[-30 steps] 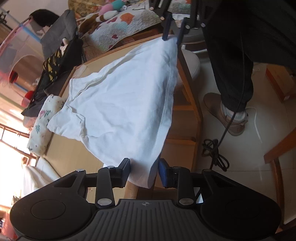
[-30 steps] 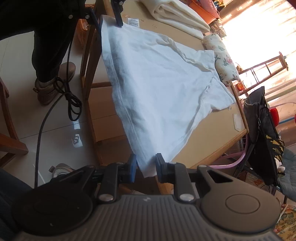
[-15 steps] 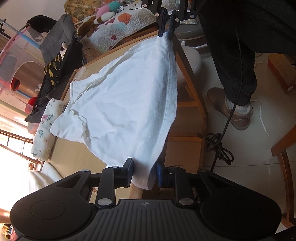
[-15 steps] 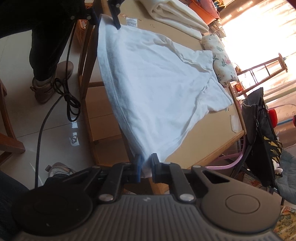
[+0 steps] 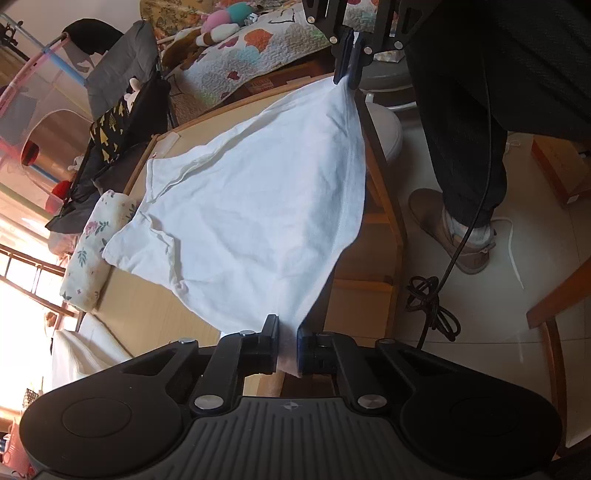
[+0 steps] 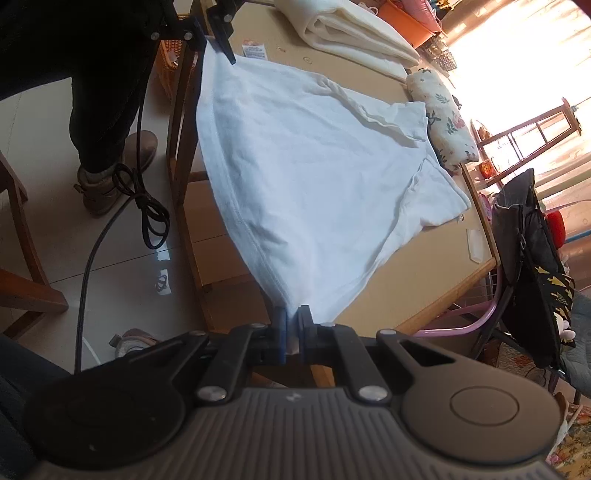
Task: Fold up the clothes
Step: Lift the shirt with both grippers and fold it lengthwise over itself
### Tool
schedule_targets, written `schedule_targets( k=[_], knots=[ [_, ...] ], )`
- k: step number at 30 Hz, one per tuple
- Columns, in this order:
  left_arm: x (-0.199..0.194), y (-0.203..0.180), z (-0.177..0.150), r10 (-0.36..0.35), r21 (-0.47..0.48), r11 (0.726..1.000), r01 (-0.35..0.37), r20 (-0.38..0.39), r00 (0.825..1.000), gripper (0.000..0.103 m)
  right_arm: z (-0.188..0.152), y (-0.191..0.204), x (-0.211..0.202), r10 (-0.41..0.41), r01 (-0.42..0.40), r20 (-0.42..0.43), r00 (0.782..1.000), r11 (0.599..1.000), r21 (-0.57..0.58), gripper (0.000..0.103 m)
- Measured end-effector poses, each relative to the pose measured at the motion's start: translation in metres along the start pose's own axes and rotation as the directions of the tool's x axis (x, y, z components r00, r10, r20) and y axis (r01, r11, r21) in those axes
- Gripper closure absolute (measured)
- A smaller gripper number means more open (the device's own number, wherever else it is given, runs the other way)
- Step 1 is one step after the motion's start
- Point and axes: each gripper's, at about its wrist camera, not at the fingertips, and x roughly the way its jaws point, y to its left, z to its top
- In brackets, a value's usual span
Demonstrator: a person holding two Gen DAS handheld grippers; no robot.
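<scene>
A: Listing item one: white T-shirt, lying spread on the wooden tabletop, its hem hanging over the near edge.

B: Grippers?

A: Left gripper is pinching one hem corner; its jaws have just been closing, with the cloth between them, and the pads are now pressing on the fabric. Right gripper is pinching the other hem corner just off the table's edge; its jaws have likewise been closing on the cloth. Each is showing in the other's view too, at the far end of the hem.

B: Sleeves?

A: Resting toward the far edge of the tabletop, one touching a floral rolled cloth.

B: Other entries?

A: Folded cream blanket sitting at a far corner. Small label lying near the hem by the left gripper. Black cable hanging coiled beside the table leg. A person's dark trouser leg and brown shoe are standing on the tiled floor alongside.
</scene>
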Motion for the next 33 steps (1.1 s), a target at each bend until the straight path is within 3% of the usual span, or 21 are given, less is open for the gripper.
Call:
schedule_targets(
  k=[8,18,27,33],
  knots=[
    [-0.009,0.007,0.003,-0.057,-0.066,0.996,0.059,0.028,0.998,0.094,0.001,-0.006,-0.008,0.038,-0.038,-0.018,0.999,0.999,0.004,0.097],
    [-0.028,0.005,-0.005,-0.143,-0.119,0.981,0.150,0.068,0.987,0.094,0.002,-0.009,-0.027,0.148,-0.147,-0.020,0.989,0.988,0.043,0.097],
    [-0.043,0.029,-0.008,-0.122,-0.260,0.954,0.152,0.129,0.984,0.094,0.005,-0.033,-0.040,0.218,-0.218,0.015,0.976,0.966,0.137,0.097],
    [-0.058,0.044,0.001,-0.149,-0.303,0.931,0.202,0.189,0.971,0.094,0.006,-0.042,-0.051,0.276,-0.275,0.010,0.961,0.953,0.131,0.097]
  ],
)
